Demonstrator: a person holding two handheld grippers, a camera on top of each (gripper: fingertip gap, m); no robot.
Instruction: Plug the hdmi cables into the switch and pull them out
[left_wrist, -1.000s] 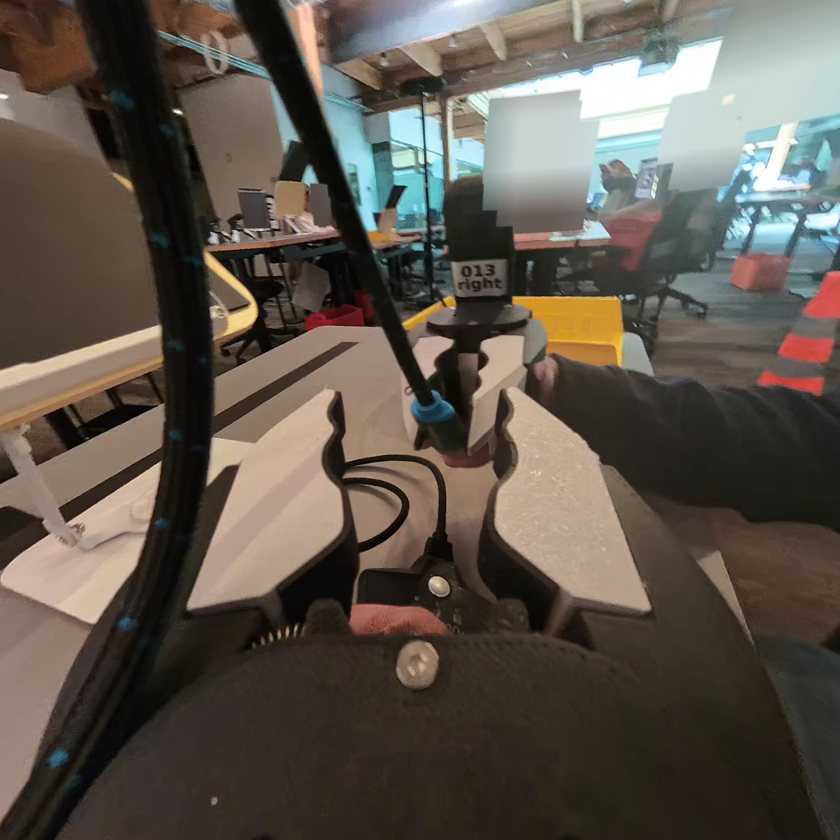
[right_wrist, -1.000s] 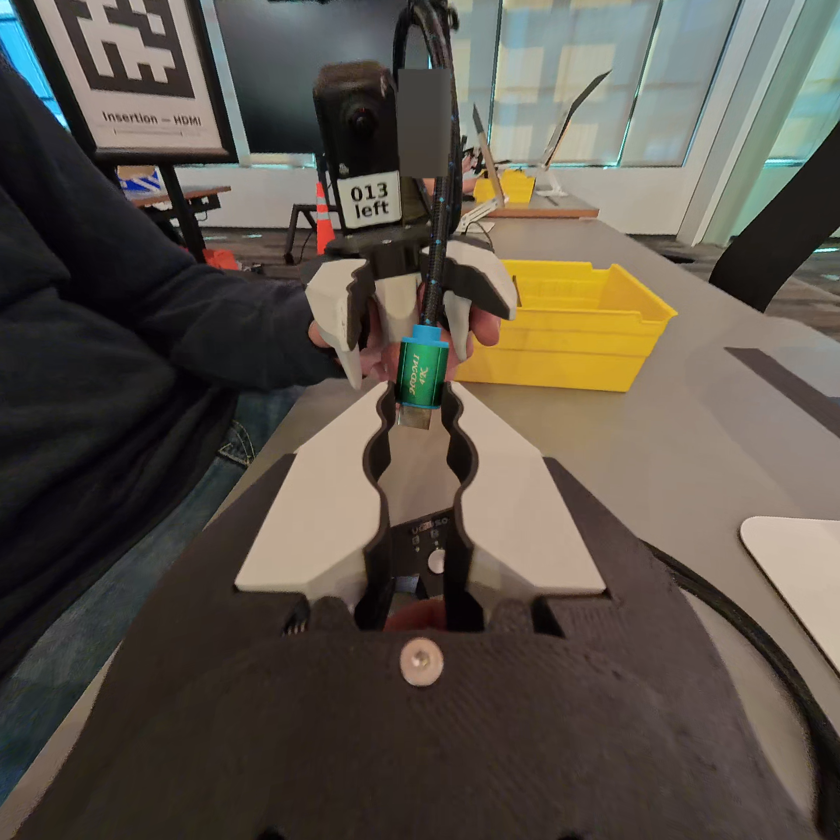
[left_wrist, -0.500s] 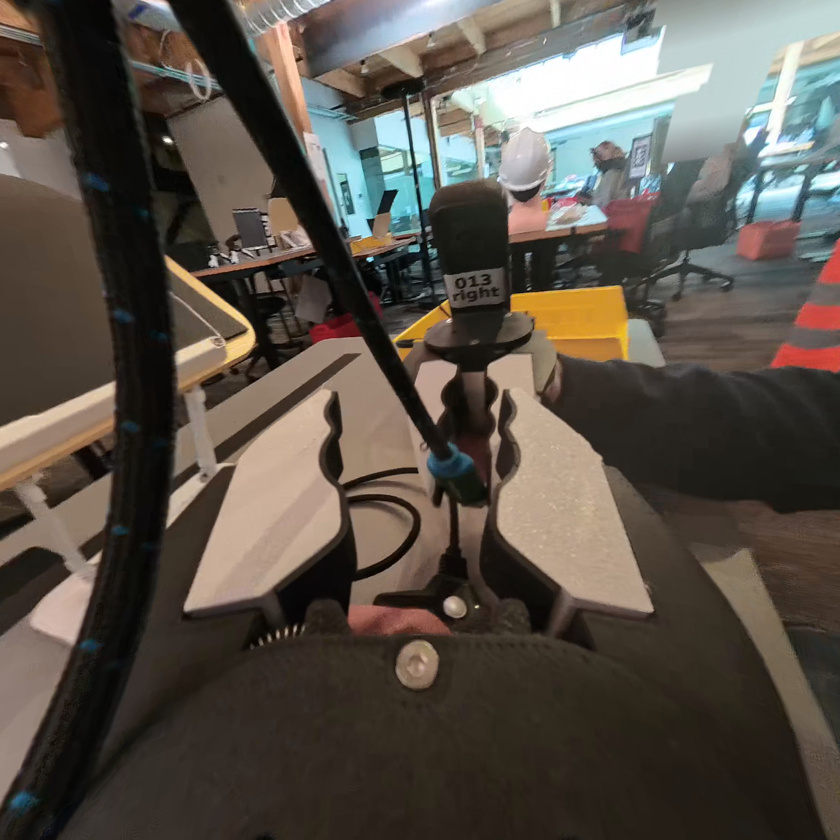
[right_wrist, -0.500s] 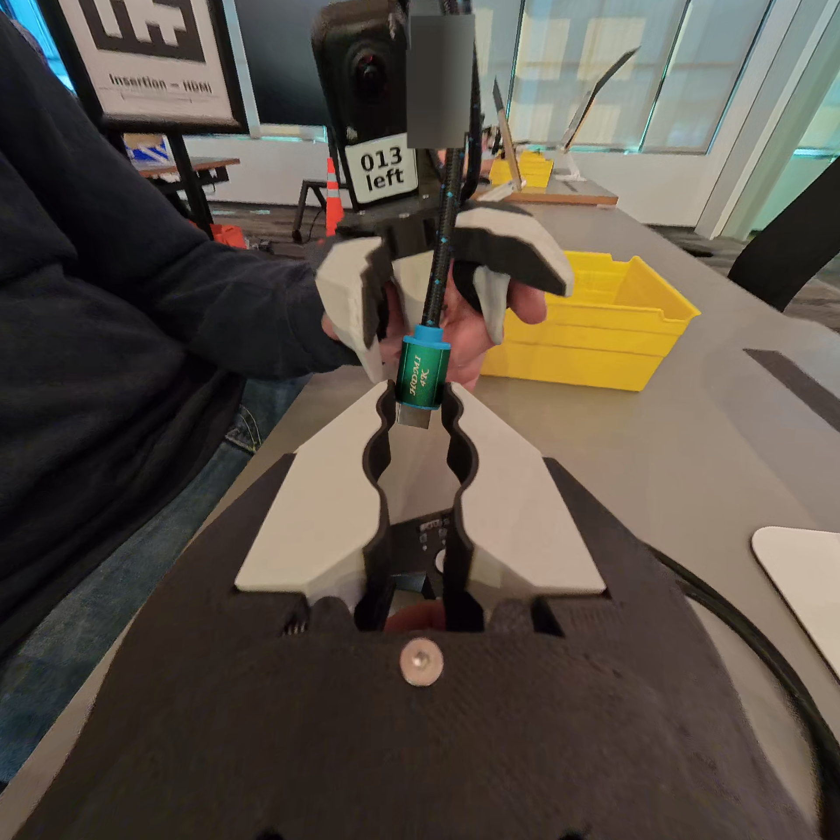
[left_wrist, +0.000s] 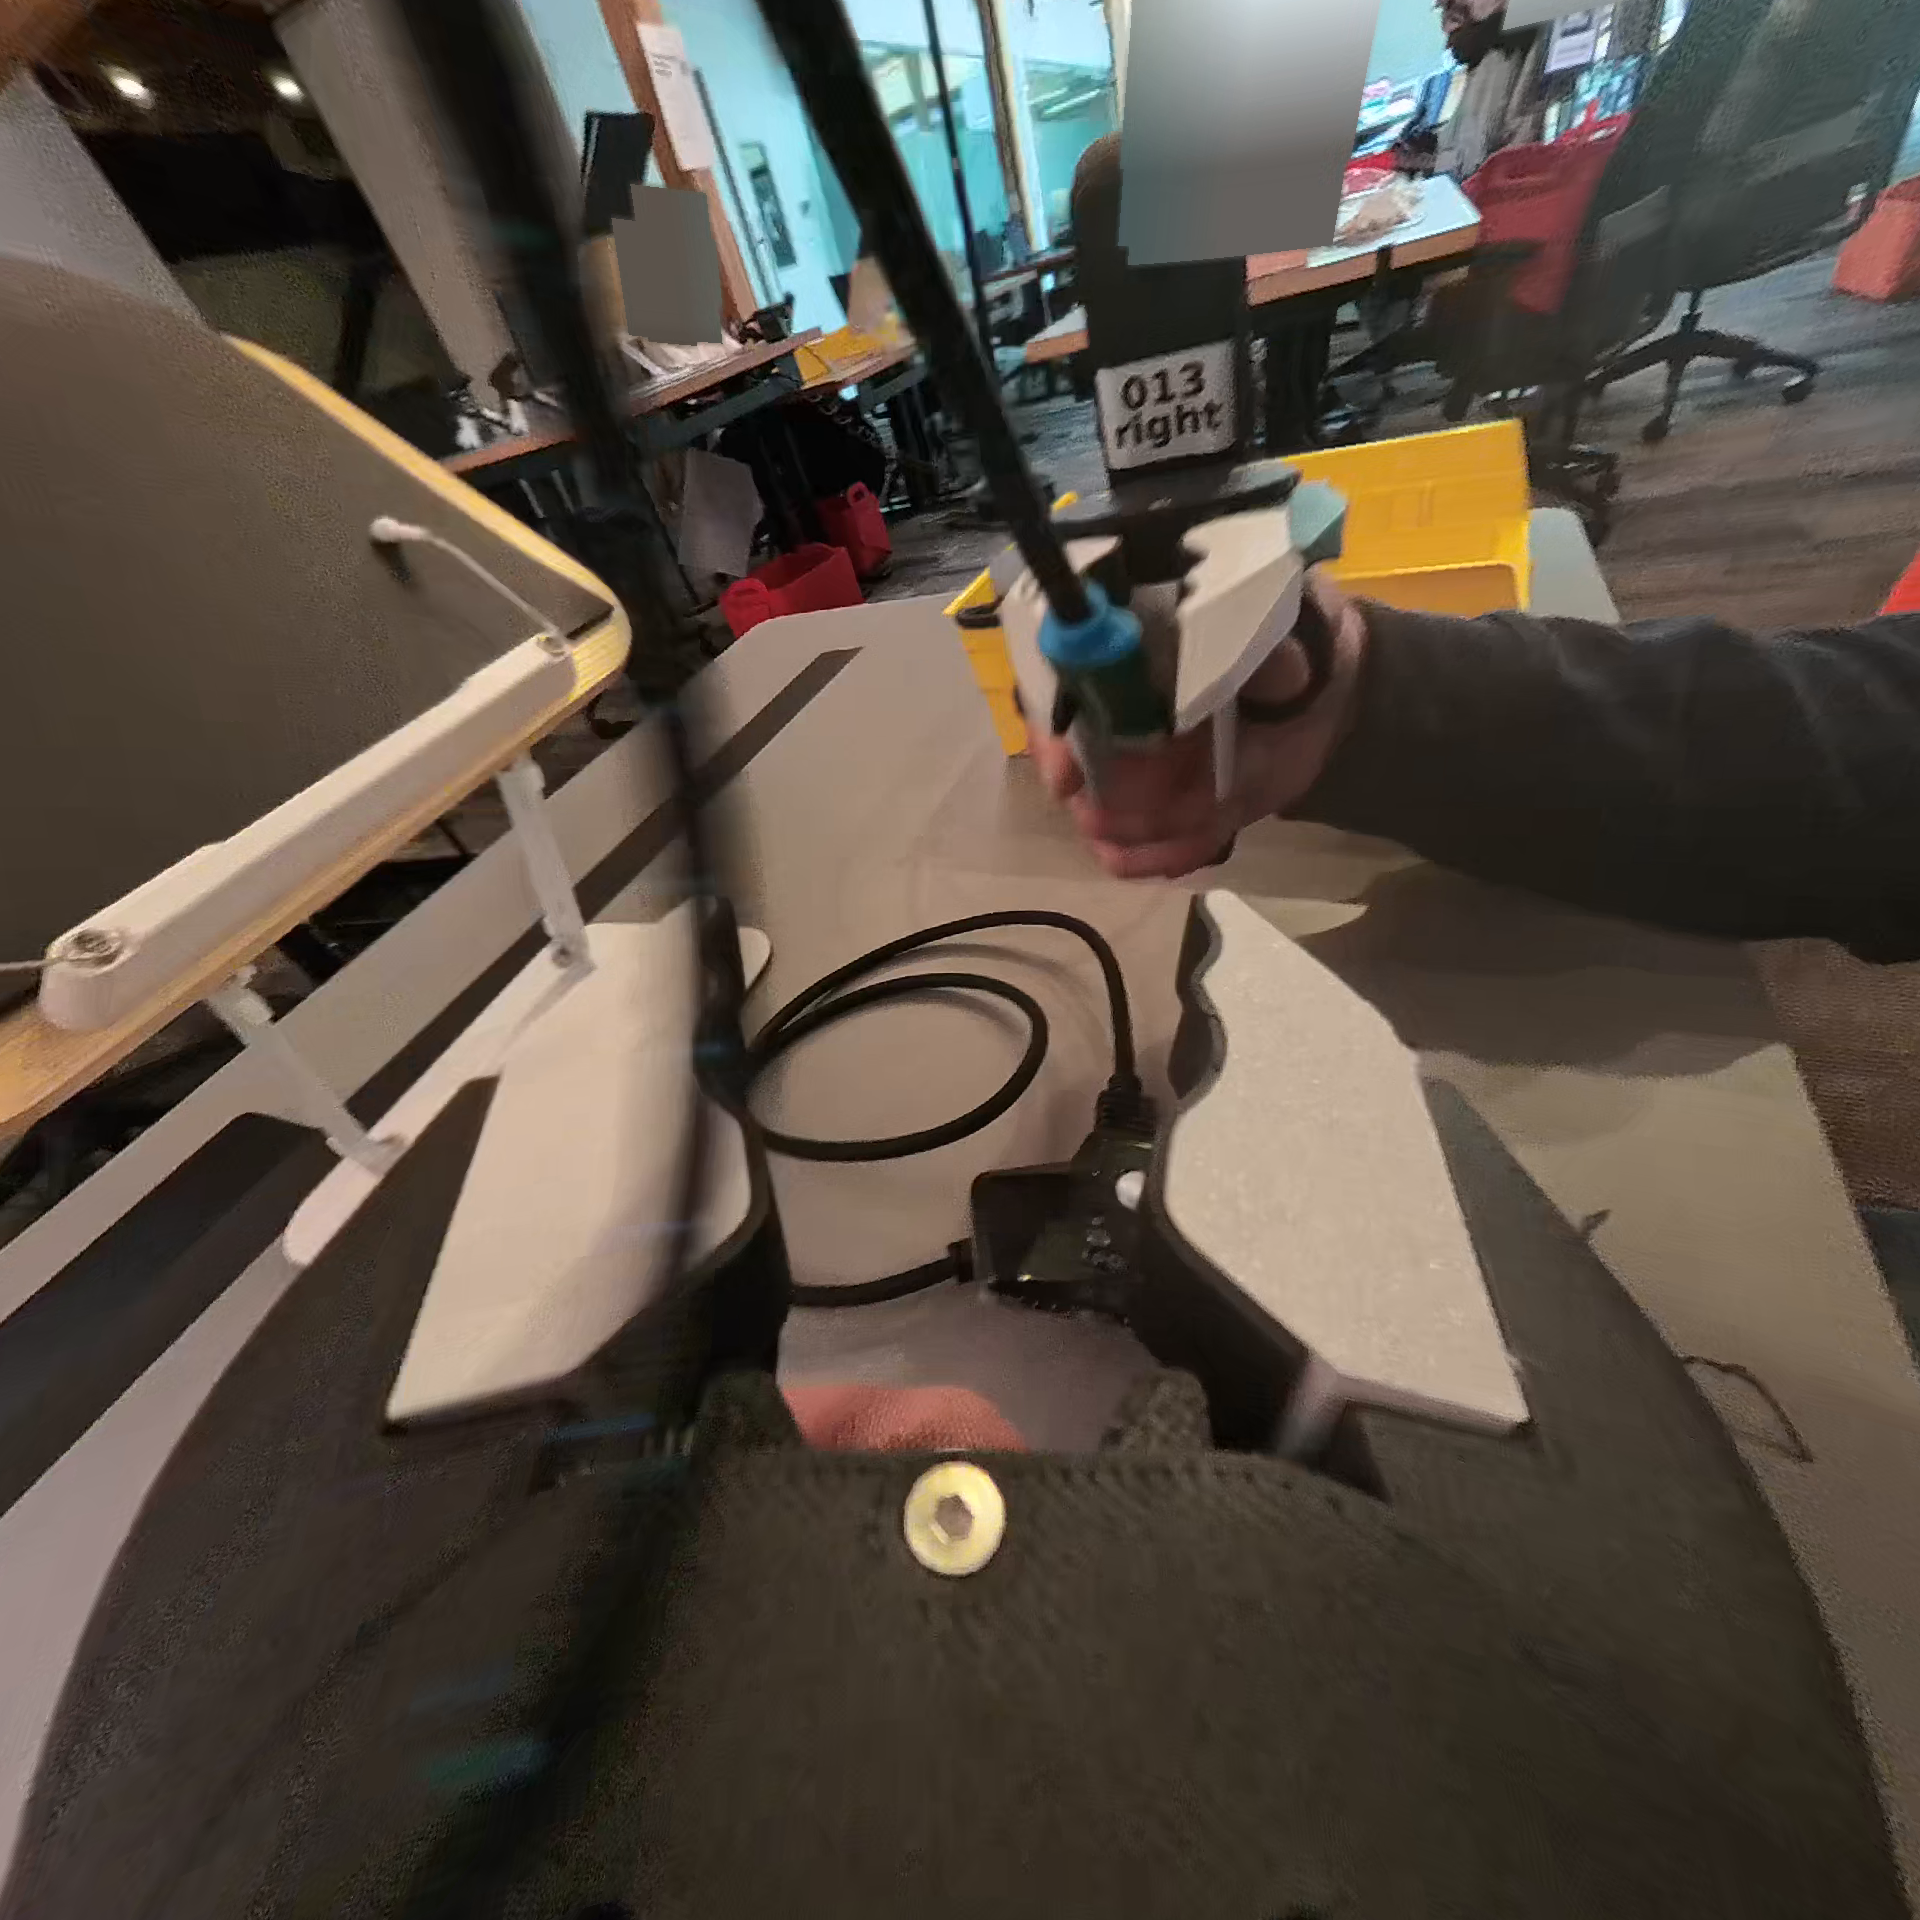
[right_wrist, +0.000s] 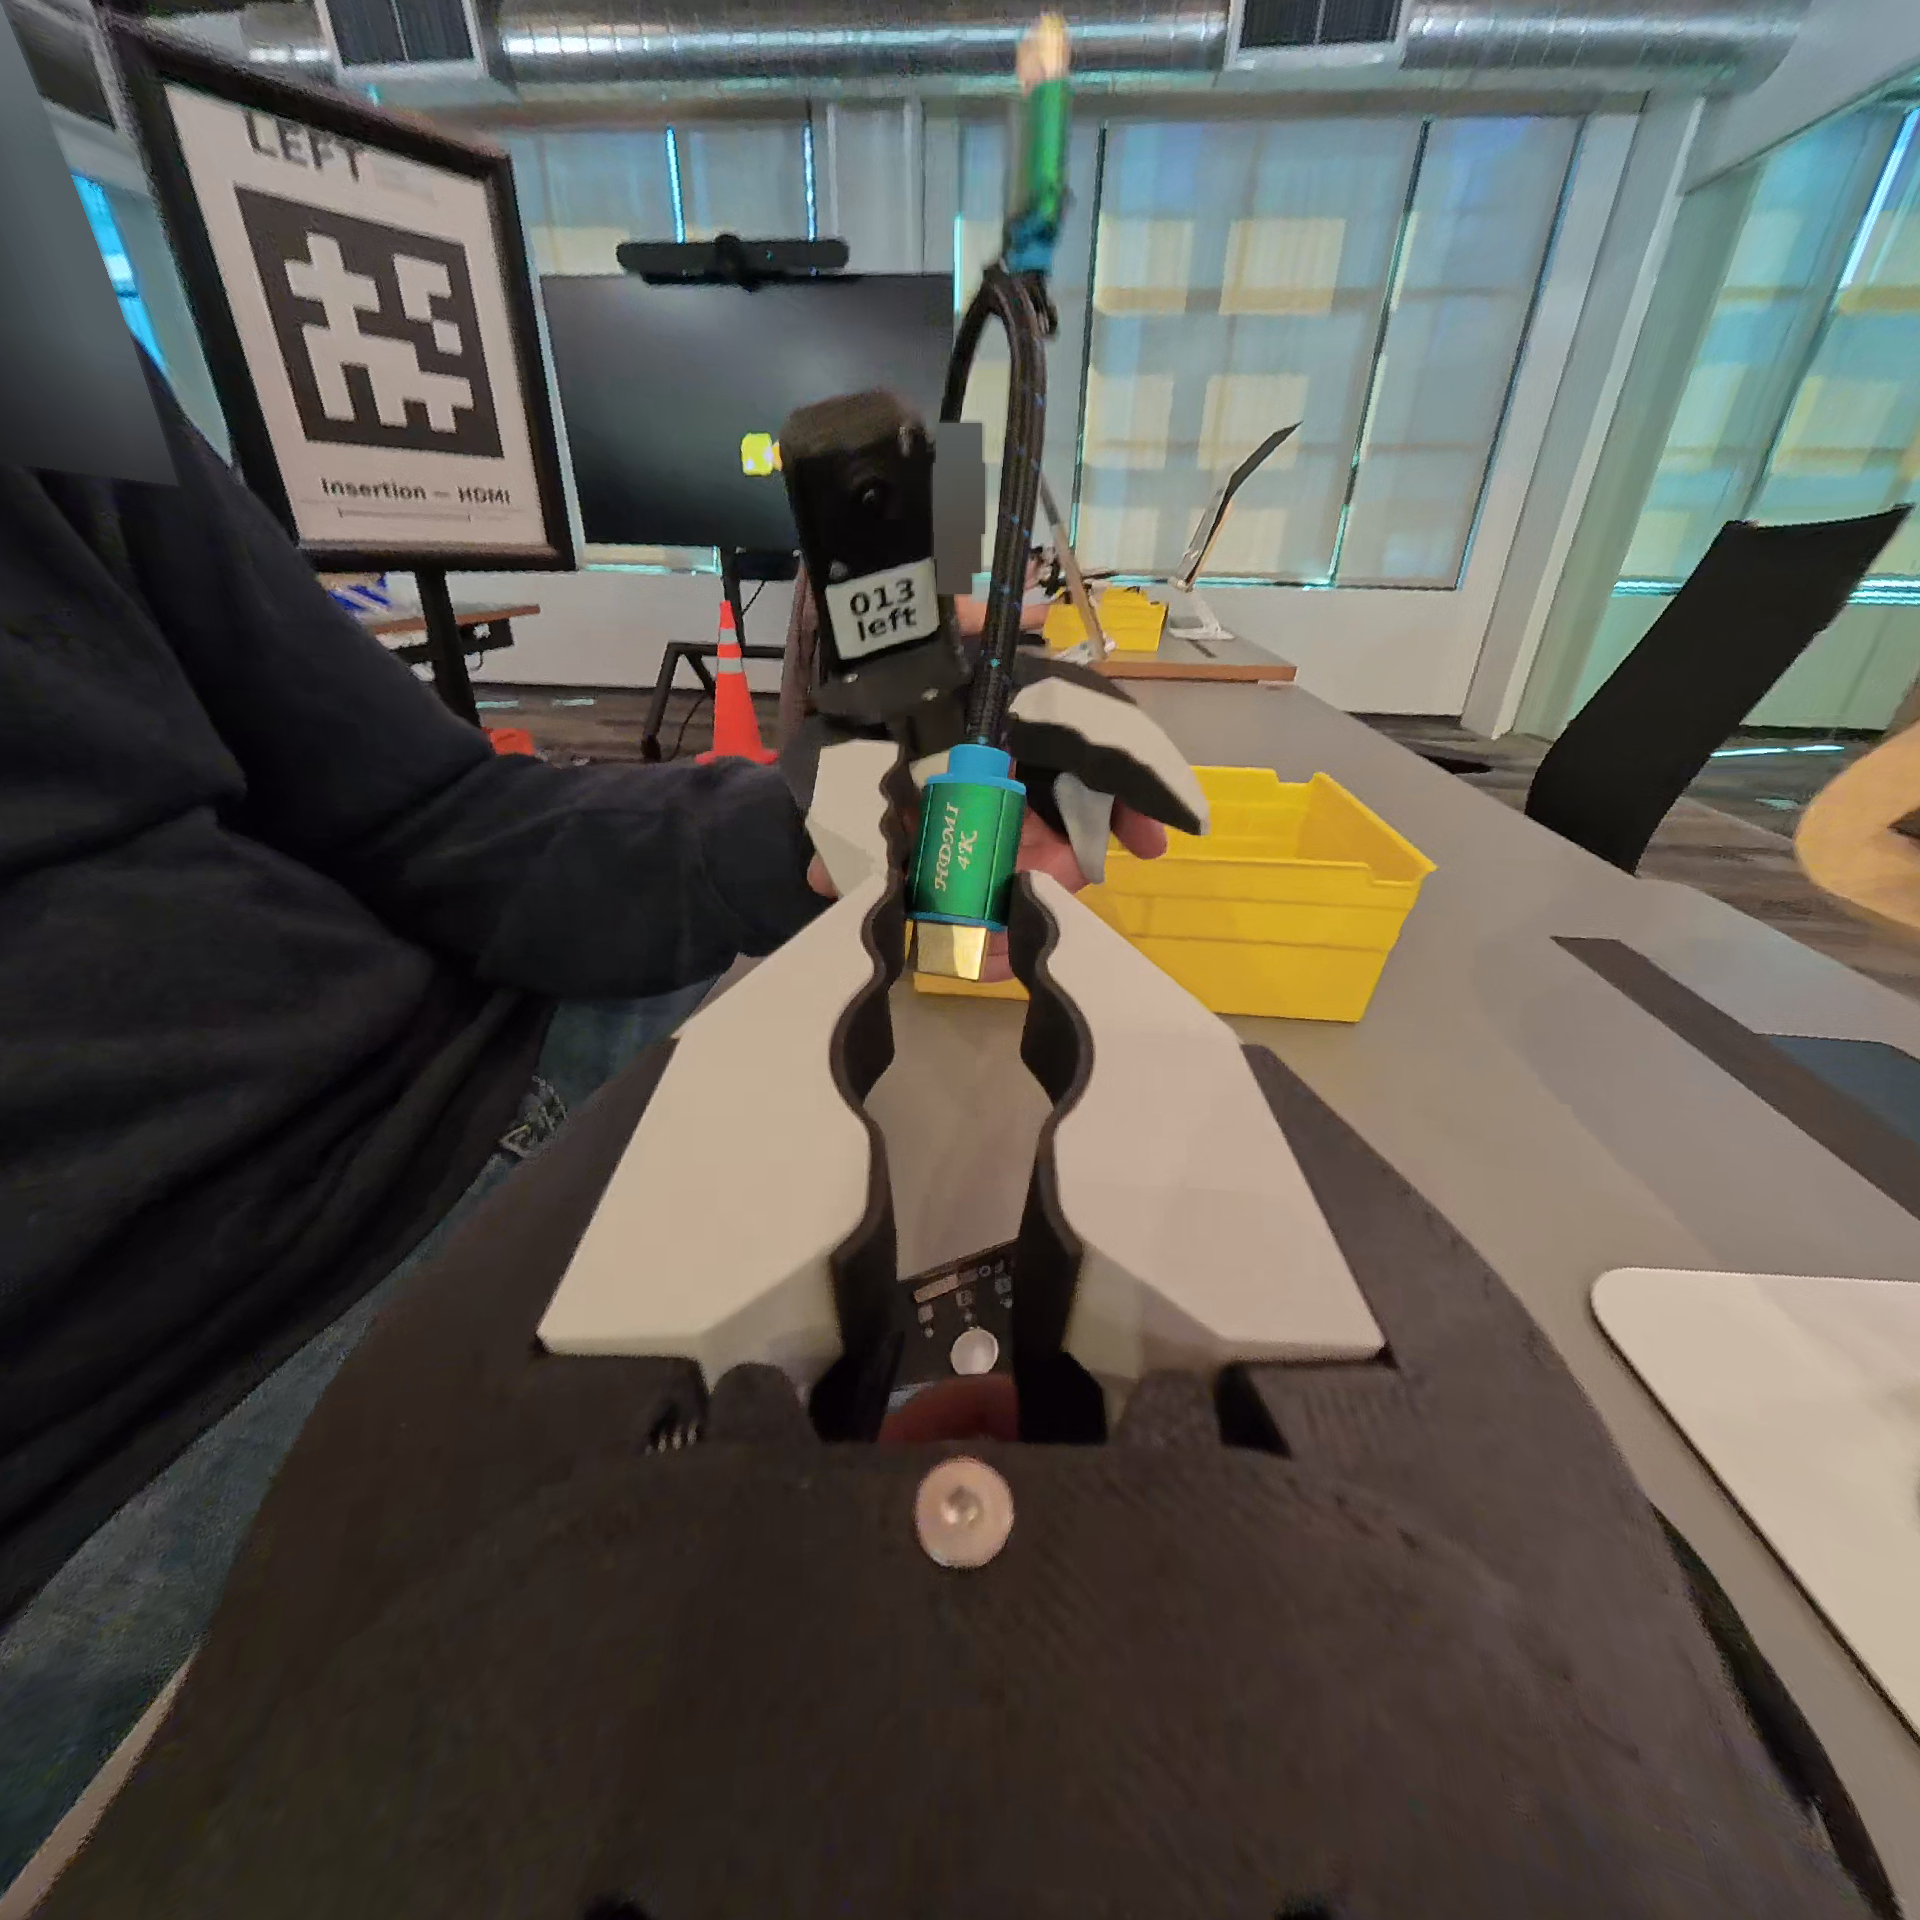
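Big grey table (right_wrist: 1507, 1091) runs long with lots of bare top to move over, its near edge right by the person's lap. A yellow bin (right_wrist: 1278, 904) sits toward the far side, and a white pad (right_wrist: 1787, 1423) cuts in at the right edge. The left gripper (left_wrist: 956, 997) is spread wide, nothing between the fingers, hanging over the small black switch (left_wrist: 1060, 1226) and its looped thin cable (left_wrist: 914, 1039). The right gripper (right_wrist: 961, 925) is clamped on the green hdmi plug (right_wrist: 961, 852), gold tip pointing down, held up well clear of the switch, with its braided cable (right_wrist: 997, 603) arcing upward.
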